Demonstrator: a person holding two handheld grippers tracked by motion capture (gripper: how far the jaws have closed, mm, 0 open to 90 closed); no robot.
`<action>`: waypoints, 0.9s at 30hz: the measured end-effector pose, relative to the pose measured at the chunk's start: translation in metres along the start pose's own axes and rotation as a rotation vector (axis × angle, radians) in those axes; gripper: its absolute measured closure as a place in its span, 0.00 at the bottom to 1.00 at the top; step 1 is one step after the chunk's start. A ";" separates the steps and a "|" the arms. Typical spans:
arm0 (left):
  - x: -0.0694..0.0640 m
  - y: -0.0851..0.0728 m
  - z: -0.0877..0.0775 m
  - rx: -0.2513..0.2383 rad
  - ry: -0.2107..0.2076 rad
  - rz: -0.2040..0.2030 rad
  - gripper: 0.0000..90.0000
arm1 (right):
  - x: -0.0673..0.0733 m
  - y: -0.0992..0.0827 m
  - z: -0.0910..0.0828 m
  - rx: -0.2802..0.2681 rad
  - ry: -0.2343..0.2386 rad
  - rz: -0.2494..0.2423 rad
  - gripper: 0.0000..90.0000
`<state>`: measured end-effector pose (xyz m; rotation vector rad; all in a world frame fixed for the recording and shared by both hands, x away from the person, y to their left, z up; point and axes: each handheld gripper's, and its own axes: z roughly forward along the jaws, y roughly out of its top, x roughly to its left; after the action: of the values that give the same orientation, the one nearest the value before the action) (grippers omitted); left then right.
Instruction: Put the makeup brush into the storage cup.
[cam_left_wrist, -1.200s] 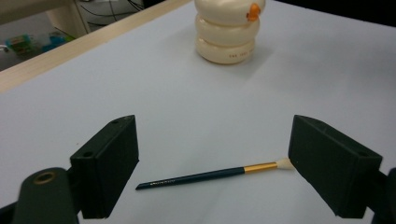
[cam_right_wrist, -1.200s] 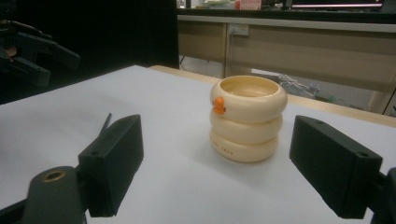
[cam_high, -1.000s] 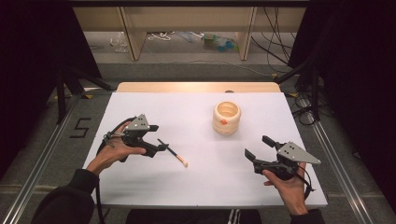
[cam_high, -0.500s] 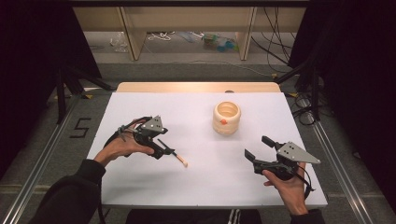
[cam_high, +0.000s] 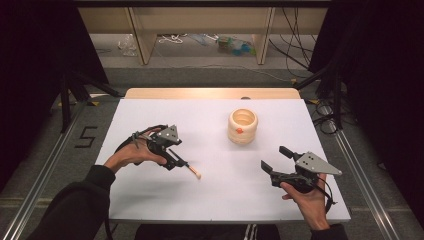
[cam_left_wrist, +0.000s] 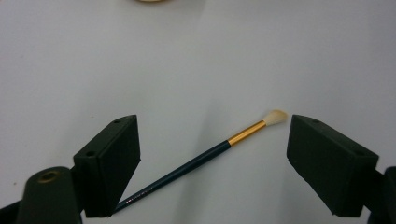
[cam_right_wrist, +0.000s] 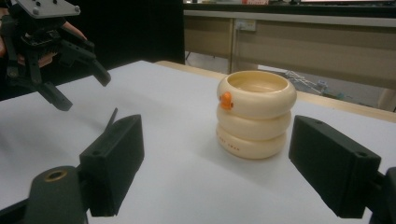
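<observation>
Two claws are in play, and the step in hand is judged to be the pickup of the paintbrush (cam_left_wrist: 205, 156) by the left claw (cam_high: 178, 161). In the high view the brush lies flat on the white surface (cam_high: 220, 195) at centre-left of the frame, its pale bristle tip pointing toward the lower right, with the left claw directly over its handle end. In the left gripper view the jaws are spread wide and grasp nothing; the dark handle runs diagonally from the lower left, past the gold ferrule, to the bristles just beside the right-hand jaw. For a sound grasp, the claw should be lowered until the jaw tips meet the surface, and turned so that the handle is crossed squarely by the jaws. The jaws should be closed on the dark handle below the ferrule, never on the bristles. The right claw (cam_high: 274, 159), at lower right of the high view, is likewise released and empty, and faces the cream ringed cup (cam_right_wrist: 256, 113) with the small orange mark. The lower handle end is hidden behind the left-hand jaw in the left gripper view. The printing on the handle and on the cup's bottom ring is too small to be read. Whether the cup holds anything cannot be told.
</observation>
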<state>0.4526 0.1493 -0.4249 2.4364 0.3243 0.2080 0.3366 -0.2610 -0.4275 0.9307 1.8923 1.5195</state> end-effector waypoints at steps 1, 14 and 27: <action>0.000 0.001 0.001 0.018 0.000 0.016 0.19 | 0.000 0.000 0.000 0.000 0.000 0.000 0.21; 0.003 0.006 0.007 0.041 -0.043 0.019 0.21 | 0.002 0.000 0.000 0.018 0.019 0.010 0.21; 0.001 0.013 0.019 0.085 -0.059 0.050 0.21 | 0.002 0.000 0.000 0.026 0.020 0.005 0.21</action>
<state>0.4601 0.1281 -0.4308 2.5315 0.2506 0.1461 0.3357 -0.2594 -0.4280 0.9353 1.9296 1.5159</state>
